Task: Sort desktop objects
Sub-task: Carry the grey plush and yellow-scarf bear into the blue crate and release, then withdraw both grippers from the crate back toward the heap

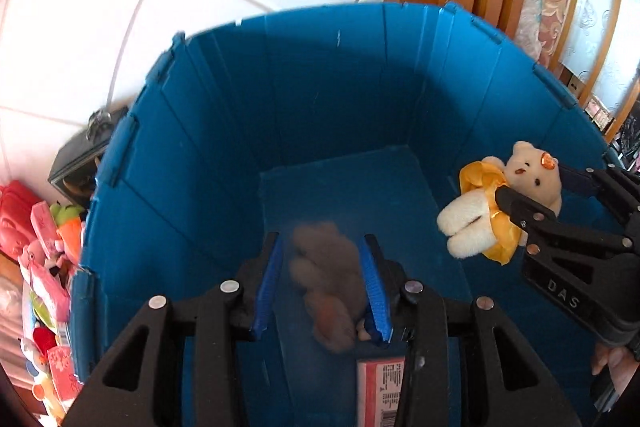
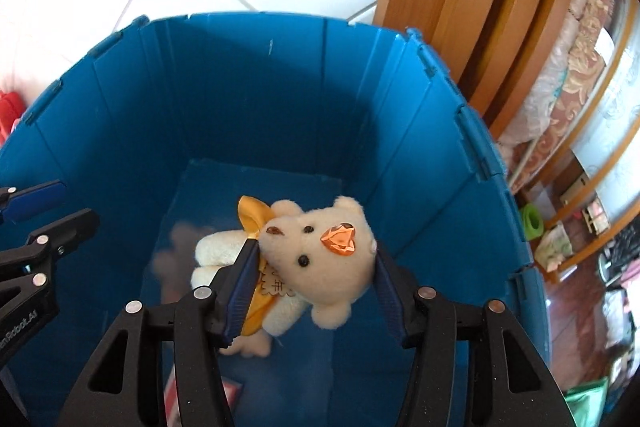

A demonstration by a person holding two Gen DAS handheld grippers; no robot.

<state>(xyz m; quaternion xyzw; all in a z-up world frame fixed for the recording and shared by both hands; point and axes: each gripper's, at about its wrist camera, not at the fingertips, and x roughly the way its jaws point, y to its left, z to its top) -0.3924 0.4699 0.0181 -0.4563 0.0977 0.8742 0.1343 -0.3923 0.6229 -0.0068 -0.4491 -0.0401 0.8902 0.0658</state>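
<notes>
Blue bin (image 1: 224, 147) fills both views. Right gripper (image 2: 312, 275) over bin, clenched on cream bear's (image 2: 320, 267) head. Left gripper (image 1: 322, 287) released, blurred grey plush (image 1: 324, 283) between its jaws, untouched, seemingly mid-drop; red box (image 1: 380, 387) on bin floor.

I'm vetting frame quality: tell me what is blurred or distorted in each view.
Left wrist view: the brown plush toy is motion-smeared and the blue bin bulges from fisheye. Right wrist view: the cream teddy bear is sharp; the same brown toy shows as a faint smear.
</notes>
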